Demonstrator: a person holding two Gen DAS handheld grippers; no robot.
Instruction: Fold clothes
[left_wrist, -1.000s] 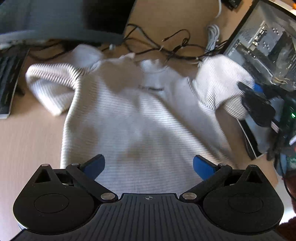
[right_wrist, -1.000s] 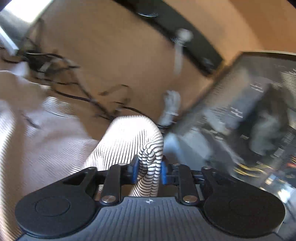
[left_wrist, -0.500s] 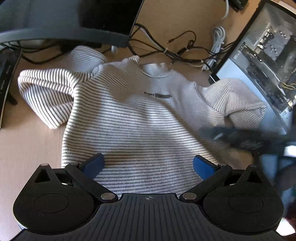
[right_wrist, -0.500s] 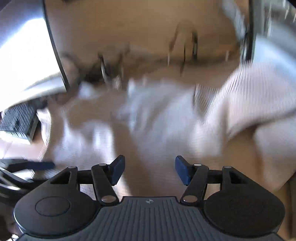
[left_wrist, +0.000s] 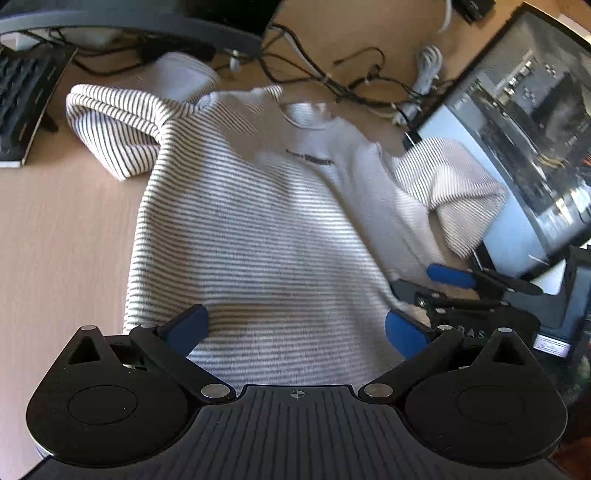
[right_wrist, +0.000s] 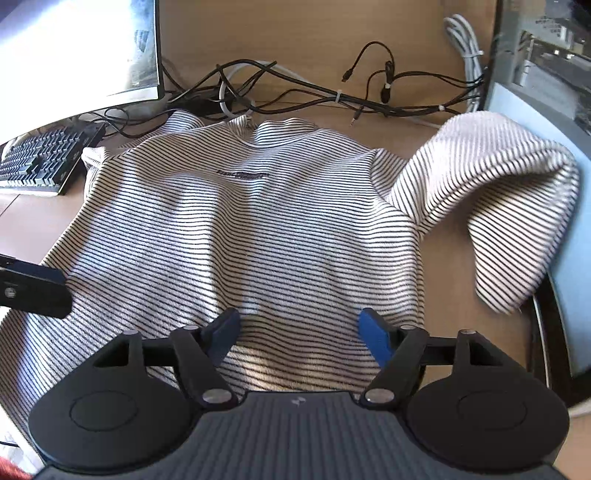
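Both our grippers, left gripper (left_wrist: 295, 326) and right gripper (right_wrist: 300, 334), hover unclenched and empty, the right's jaws just widened; striped shirt (right_wrist: 258, 229) lies flat, sleeves bunched, folding hardly begun.

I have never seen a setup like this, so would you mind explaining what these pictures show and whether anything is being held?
There is no robot here: a person holds a two-finger claw in each hand, and a fisheye camera on each looks forward along its fingers. One picture comes from the left claw, the other from the right claw; the black shapes at the bottom are the tools themselves. Each claw also appears at the edge of the other's picture.

On the wooden desk lies a striped sweater, front up, sleeves bunched at both sides. Around it are a keyboard, tangled cables and a monitor.

Nothing is held. Both claws stand open above the hem; the right one's jaws have just been opening, with nothing pinched between them.
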